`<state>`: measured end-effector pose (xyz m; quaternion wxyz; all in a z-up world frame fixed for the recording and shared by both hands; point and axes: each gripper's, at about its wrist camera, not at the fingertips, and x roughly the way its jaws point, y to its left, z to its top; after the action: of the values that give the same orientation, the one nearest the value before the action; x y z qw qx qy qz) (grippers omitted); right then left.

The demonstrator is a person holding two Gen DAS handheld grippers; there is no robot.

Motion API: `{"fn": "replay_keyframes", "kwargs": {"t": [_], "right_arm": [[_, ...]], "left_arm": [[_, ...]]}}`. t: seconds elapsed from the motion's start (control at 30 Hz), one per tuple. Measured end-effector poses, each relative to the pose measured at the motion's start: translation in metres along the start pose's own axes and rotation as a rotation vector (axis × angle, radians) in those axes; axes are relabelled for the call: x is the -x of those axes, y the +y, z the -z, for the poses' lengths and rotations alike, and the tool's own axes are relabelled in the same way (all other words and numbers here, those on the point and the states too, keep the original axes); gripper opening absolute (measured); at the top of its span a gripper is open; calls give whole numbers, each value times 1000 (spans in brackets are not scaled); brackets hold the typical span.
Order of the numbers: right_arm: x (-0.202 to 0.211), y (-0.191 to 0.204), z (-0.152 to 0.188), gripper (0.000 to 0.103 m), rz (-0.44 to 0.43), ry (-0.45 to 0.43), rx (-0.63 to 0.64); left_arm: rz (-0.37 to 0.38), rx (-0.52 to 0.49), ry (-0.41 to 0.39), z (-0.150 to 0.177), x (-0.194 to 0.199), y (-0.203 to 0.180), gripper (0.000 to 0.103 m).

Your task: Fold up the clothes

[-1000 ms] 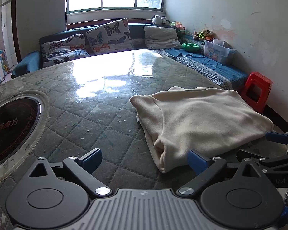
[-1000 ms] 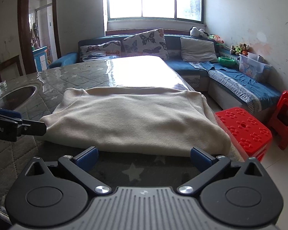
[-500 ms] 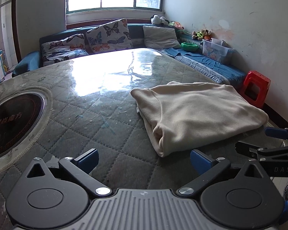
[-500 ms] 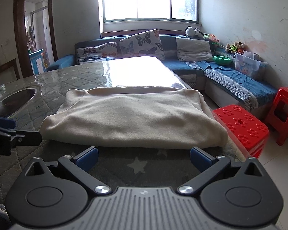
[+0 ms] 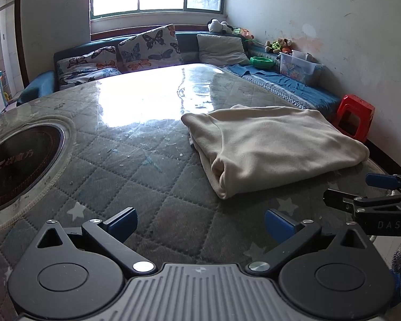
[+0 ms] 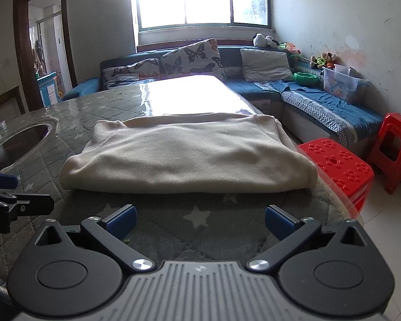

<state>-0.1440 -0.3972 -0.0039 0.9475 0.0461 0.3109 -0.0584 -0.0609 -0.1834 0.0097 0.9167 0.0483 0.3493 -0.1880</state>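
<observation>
The round dark plate set in the table has faint writing, too blurry to read. The left claw hangs over the table, spread wide and holding nothing. The folded cream cloth lies ahead, near the table's right edge. The right claw, marked "DAS", is wide apart and empty too.
</observation>
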Motion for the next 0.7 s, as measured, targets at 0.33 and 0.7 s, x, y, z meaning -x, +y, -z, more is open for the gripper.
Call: {"fn": "replay_keyframes", "kwargs": {"t": [0.33,0.7], "right_arm": [[3,8,4,103,10,2,-4],[5,10,9,103,7,-1,-20]], "left_arm": [[5,8,0,8,5,1,103],[6,15,8,12,7,0,103]]}}
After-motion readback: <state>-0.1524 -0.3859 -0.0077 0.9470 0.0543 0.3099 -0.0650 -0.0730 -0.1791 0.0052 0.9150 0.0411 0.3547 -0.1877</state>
